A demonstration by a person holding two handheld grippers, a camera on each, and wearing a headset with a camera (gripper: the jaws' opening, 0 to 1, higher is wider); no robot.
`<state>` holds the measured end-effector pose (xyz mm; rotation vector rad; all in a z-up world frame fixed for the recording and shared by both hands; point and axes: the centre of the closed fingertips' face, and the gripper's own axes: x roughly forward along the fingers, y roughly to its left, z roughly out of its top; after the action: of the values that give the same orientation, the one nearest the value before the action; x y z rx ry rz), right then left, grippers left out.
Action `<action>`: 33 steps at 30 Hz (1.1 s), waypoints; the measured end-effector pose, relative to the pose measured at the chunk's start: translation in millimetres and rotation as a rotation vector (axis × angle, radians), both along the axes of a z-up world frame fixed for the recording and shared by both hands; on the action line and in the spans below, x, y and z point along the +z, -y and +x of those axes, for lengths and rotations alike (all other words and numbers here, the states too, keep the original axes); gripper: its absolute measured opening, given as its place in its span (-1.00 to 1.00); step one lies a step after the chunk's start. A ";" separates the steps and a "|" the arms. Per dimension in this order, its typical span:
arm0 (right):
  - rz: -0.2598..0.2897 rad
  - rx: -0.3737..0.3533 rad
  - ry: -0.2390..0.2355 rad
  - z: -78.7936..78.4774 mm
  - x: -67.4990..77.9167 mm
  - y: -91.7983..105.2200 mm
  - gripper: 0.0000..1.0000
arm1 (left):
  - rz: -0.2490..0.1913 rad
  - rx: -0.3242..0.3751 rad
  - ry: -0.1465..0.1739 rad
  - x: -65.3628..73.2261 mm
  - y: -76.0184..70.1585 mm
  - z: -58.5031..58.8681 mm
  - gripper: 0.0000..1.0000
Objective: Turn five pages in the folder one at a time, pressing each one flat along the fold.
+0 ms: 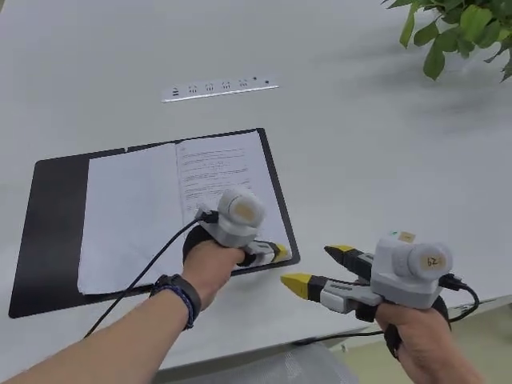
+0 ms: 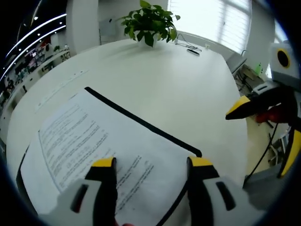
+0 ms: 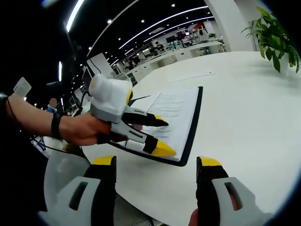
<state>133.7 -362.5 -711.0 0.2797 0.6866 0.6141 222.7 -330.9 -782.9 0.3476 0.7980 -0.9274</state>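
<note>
Left gripper [image 2: 150,162] and right gripper [image 3: 155,161] both splayed, folder [image 1: 56,232] on white table [image 1: 360,144], plant [image 1: 456,28], office [image 3: 164,44] beyond

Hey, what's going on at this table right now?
A person is working on an open folder on a white table with a gripper in each hand. The left gripper is at the near right corner of the printed page, jaws open, holding nothing. Whether it touches the paper is unclear. The right gripper hovers open over bare table to the right of the folder. No page is lifted.
</note>
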 end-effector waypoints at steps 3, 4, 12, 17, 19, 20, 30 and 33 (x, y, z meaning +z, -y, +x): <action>0.002 -0.004 -0.004 1.1 -0.9 1.2 0.36 | -0.013 -0.001 0.015 -0.8 -1.2 0.0 0.19; 0.002 -0.004 -0.004 1.2 -1.1 1.2 0.36 | -0.014 -0.004 0.024 -0.9 -2.1 0.6 0.17; 0.003 0.024 -0.007 1.2 -3.2 -6.8 0.34 | -0.034 0.078 0.031 1.0 -6.9 9.7 -0.04; 0.007 0.031 -0.008 1.4 -3.3 -9.4 0.33 | -0.054 0.081 0.034 2.3 -8.2 10.6 -0.06; 0.009 0.031 -0.008 1.9 -3.1 -9.3 0.33 | -0.077 0.078 -0.003 4.3 -4.8 7.3 0.03; 0.010 0.029 -0.009 2.3 -3.3 -9.0 0.33 | -0.094 0.080 -0.024 5.5 -1.8 5.0 0.11; 0.018 0.016 -0.013 3.4 -4.7 -4.3 0.31 | -0.066 0.035 0.018 1.1 3.6 -4.5 0.36; 0.021 0.012 -0.017 2.8 -6.5 -3.6 0.30 | -0.059 0.026 0.027 0.1 2.9 -4.8 0.35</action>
<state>136.5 -359.0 -717.5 0.3005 0.6988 0.6317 218.0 -333.9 -782.8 0.2969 0.7468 -0.9181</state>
